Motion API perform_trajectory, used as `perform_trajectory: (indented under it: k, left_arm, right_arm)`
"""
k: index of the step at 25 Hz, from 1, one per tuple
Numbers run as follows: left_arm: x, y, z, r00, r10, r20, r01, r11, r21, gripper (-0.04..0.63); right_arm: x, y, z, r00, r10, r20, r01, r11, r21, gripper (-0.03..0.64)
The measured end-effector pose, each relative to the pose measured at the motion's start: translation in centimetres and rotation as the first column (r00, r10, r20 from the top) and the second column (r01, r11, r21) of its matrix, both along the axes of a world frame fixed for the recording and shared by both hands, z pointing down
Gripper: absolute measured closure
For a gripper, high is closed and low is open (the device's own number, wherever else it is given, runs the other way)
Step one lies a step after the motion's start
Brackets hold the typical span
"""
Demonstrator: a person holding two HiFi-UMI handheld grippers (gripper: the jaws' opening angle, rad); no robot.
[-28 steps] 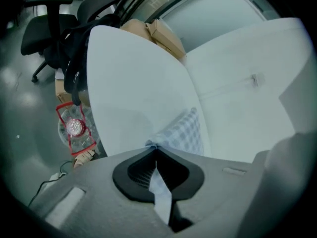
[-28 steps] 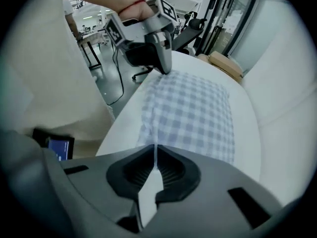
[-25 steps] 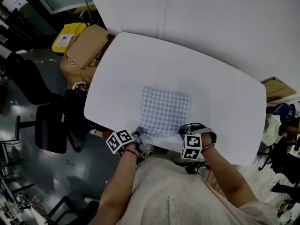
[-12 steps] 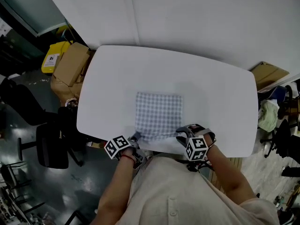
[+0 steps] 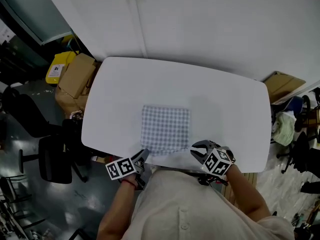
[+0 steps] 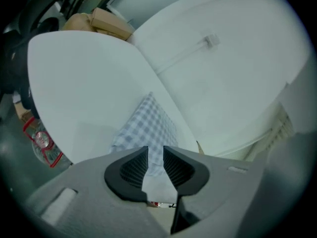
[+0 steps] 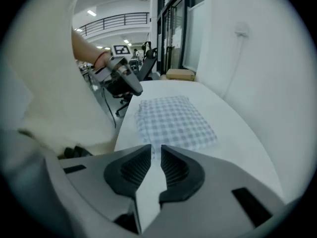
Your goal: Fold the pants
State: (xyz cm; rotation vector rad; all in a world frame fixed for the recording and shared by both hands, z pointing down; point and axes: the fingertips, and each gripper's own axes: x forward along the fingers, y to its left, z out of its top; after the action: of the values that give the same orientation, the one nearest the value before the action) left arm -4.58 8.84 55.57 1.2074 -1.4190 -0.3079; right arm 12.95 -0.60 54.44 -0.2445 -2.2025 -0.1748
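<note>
The pants (image 5: 165, 129) lie folded into a blue-and-white checked square on the white table (image 5: 225, 109), near its front edge. My left gripper (image 5: 142, 157) hovers just off the cloth's near left corner. Its jaws have just been opening, and nothing is between them (image 6: 155, 155). My right gripper (image 5: 198, 151) hangs off the near right corner. Its jaws have just been closing to a narrow gap, with nothing in it (image 7: 155, 155). The pants (image 6: 148, 123) show ahead of the left jaws. In the right gripper view the pants (image 7: 173, 120) lie ahead, with the left gripper (image 7: 124, 81) beyond.
Cardboard boxes (image 5: 75, 76) and a yellow bin (image 5: 56, 68) stand left of the table. A black chair (image 5: 55, 156) is on the floor at the left, another box (image 5: 280, 84) at the right. A white wall runs behind the table. A bottle (image 6: 42, 143) sits below the table's edge.
Both grippers have let go of the cloth's near corners and drawn back and up off the table's front edge. The pants stay flat.
</note>
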Motion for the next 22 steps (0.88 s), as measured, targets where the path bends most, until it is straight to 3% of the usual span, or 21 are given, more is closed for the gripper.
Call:
perform_trajectory:
  k: [3, 5, 8, 10, 14, 17, 22]
  left_arm:
    - [1.5, -1.4, -2.2, 0.995, 0.076, 0.066, -0.082, 0.993, 0.083, 0.497]
    - [2.4, -2.5, -3.1, 0.986, 0.125, 0.113, -0.138, 0.983, 0.118, 0.510]
    - [3.7, -4.1, -3.6, 0.955, 0.209, 0.210, -0.237, 0.965, 0.116, 0.517]
    - [4.5, -4.9, -4.2, 0.917, 0.261, 0.303, -0.306, 0.945, 0.115, 0.517]
    - [5.7, -5.9, -5.3, 0.829, 0.303, 0.469, -0.398, 0.910, 0.116, 0.525]
    - [6.9, -6.4, -5.8, 0.779, 0.327, 0.535, -0.452, 0.884, 0.117, 0.532]
    - [7.7, -6.3, -6.0, 0.767, 0.341, 0.544, -0.479, 0.868, 0.131, 0.534]
  right_arm:
    - [-1.7, -0.3, -2.7, 0.993, 0.095, 0.064, -0.088, 0.992, -0.095, 0.560]
    - [-2.9, -0.6, -3.9, 0.978, 0.184, 0.097, -0.164, 0.970, -0.181, 0.561]
    - [-4.4, -0.9, -5.1, 0.938, 0.330, 0.105, -0.281, 0.902, -0.327, 0.572]
    - [-5.1, -0.6, -5.4, 0.911, 0.402, 0.094, -0.334, 0.853, -0.401, 0.575]
    - [-5.5, 0.3, -5.1, 0.882, 0.464, 0.086, -0.385, 0.813, -0.437, 0.575]
    - [-5.4, 0.5, -5.0, 0.871, 0.485, 0.074, -0.401, 0.790, -0.465, 0.589]
    - [-5.2, 0.6, -4.9, 0.874, 0.482, 0.058, -0.405, 0.789, -0.462, 0.600]
